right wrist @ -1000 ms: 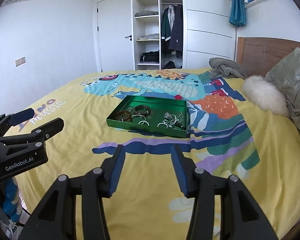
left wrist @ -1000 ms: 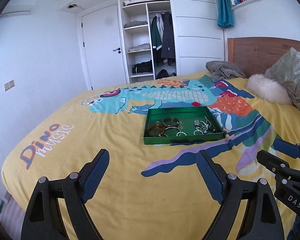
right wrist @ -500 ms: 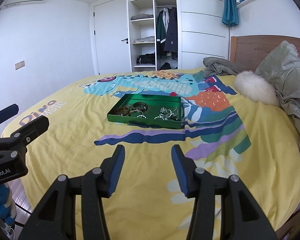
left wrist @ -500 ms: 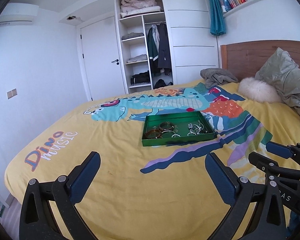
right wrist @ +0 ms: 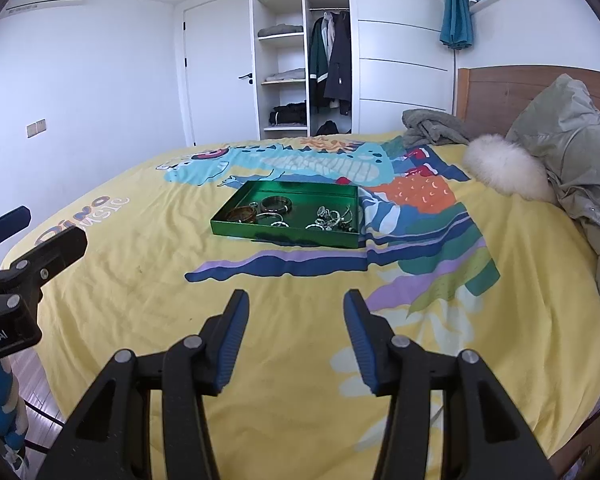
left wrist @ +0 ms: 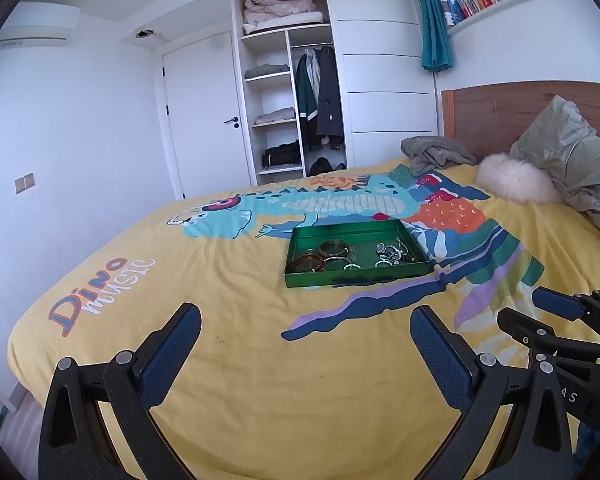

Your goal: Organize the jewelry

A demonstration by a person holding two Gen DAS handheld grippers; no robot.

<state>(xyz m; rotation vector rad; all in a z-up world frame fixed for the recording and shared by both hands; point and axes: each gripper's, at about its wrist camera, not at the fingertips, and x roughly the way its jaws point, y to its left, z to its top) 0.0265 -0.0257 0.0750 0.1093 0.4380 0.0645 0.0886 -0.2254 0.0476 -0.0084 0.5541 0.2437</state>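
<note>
A green tray (left wrist: pixel 364 278) (right wrist: pixel 284 237) lies on the yellow bed. It holds brown and dark bangles (left wrist: pixel 308 264) (right wrist: pixel 276 203) on its left side and a tangle of silver rings and chains (left wrist: pixel 392 254) (right wrist: pixel 332 218) on its right side. My left gripper (left wrist: pixel 304 330) is wide open and empty, well short of the tray. My right gripper (right wrist: pixel 294 314) is open and empty, also short of the tray. The right gripper also shows in the left wrist view (left wrist: pixel 556 312). The left gripper also shows in the right wrist view (right wrist: pixel 32 236).
A yellow dinosaur bedspread (left wrist: pixel 228 288) covers the bed. A white fluffy cushion (left wrist: pixel 516 180), a grey-green jacket (left wrist: pixel 572 160) and a grey cloth (left wrist: pixel 436 154) lie by the wooden headboard (left wrist: pixel 492 112). An open wardrobe (left wrist: pixel 288 100) and a door stand behind.
Both grippers have pulled back and up from the tray, which looks smaller and farther. The left jaws have opened wider. The right jaws stay the same.
</note>
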